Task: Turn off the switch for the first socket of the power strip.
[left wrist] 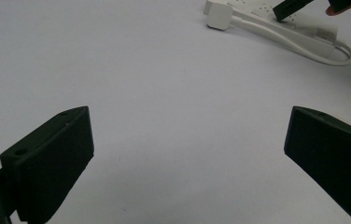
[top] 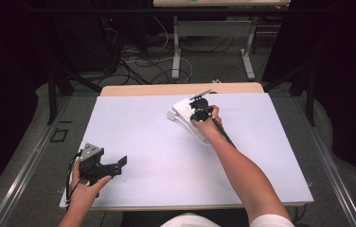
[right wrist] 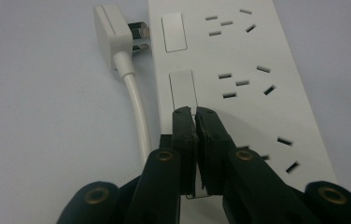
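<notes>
Nearest us, our left gripper [top: 112, 166] rests at the near left of the white table mat [top: 138, 142], its jaws spread wide over bare surface with nothing between them. Farther out, our right gripper [right wrist: 195, 122] reaches to the far middle of the mat, jaws pressed together with nothing caught between them, their tips set down on a rocker switch [right wrist: 183, 88] of the white power strip [right wrist: 239, 79]. The strip lies flat, its own cord [right wrist: 136, 107] looping back alongside and its plug [right wrist: 113, 32] lying loose just beside the strip's far end, prongs toward it.

We judge this a switch press. Nothing pins the strip, so a slanted push could skate it across the mat, or the tips could slip off the rocker onto the casing.
</notes>
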The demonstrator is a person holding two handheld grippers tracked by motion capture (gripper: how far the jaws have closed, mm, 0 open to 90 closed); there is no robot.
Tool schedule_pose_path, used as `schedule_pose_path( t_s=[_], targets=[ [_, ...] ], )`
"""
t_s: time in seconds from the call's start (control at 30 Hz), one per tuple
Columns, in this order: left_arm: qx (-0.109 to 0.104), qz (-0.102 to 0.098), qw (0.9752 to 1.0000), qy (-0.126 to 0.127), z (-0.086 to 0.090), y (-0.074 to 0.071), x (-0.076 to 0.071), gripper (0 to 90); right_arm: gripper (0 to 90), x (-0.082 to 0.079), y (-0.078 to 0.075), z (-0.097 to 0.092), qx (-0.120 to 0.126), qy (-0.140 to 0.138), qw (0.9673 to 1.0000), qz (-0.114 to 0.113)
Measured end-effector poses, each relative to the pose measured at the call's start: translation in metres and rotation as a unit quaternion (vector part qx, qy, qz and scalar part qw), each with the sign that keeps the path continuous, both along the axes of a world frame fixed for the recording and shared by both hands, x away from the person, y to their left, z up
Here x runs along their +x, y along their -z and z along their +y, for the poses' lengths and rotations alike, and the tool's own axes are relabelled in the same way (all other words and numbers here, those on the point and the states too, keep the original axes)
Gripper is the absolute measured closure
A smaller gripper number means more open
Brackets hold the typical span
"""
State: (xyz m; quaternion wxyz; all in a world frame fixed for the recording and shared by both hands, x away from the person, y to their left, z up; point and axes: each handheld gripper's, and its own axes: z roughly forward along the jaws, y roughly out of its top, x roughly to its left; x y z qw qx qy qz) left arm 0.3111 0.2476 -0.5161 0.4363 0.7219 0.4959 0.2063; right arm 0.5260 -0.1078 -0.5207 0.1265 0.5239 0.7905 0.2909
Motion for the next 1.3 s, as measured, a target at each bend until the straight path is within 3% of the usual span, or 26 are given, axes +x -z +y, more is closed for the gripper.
schedule_pose_path(
  t_s=[0.1, 0.13, 0.33, 0.37, 0.8, 0.9, 1.07, 1.17, 1.2, 1.3],
  targets=[
    [0.000, 0.000, 1.0000, 0.000, 0.000, 0.000, 0.000, 1.2, 85.6, 0.000, -0.001, -0.003, -0.005, -0.012, 0.9999, -0.006],
    [0.000, 0.000, 1.0000, 0.000, 0.000, 0.000, 0.000, 1.2, 85.1, -0.001, -0.001, -0.001, 0.014, -0.004, 0.9999, -0.009],
    [0.001, -0.001, 1.0000, 0.001, 0.000, 0.000, 0.000, 1.2, 81.2, -0.001, -0.004, -0.003, 0.017, -0.003, 0.9998, -0.009],
    [0.001, 0.000, 1.0000, 0.001, 0.000, 0.000, 0.000, 1.2, 78.5, -0.001, -0.006, -0.005, 0.006, -0.007, 1.0000, -0.004],
    [0.001, -0.001, 1.0000, 0.000, 0.000, 0.001, 0.000, 1.2, 67.8, -0.005, -0.017, -0.010, 0.028, -0.007, 0.9996, -0.005],
    [0.001, 0.000, 1.0000, 0.000, 0.000, 0.001, 0.000, 1.2, 63.8, -0.007, -0.021, -0.013, 0.018, -0.018, 0.9997, -0.005],
    [0.001, 0.001, 1.0000, 0.000, -0.001, 0.000, 0.000, 1.2, 57.7, -0.009, -0.025, -0.013, 0.022, -0.011, 0.9997, -0.001],
    [0.000, 0.001, 1.0000, -0.001, -0.001, 0.000, 0.001, 1.2, 49.8, -0.012, -0.028, -0.013, 0.023, -0.003, 0.9997, 0.008],
    [0.001, 0.002, 1.0000, -0.001, -0.001, 0.000, 0.001, 1.2, 47.8, -0.013, -0.028, -0.015, 0.021, -0.014, 0.9997, 0.005],
    [0.001, 0.001, 1.0000, -0.001, -0.001, 0.000, 0.001, 1.2, 40.9, -0.016, -0.031, -0.016, 0.025, -0.013, 0.9996, 0.008]
  ],
)
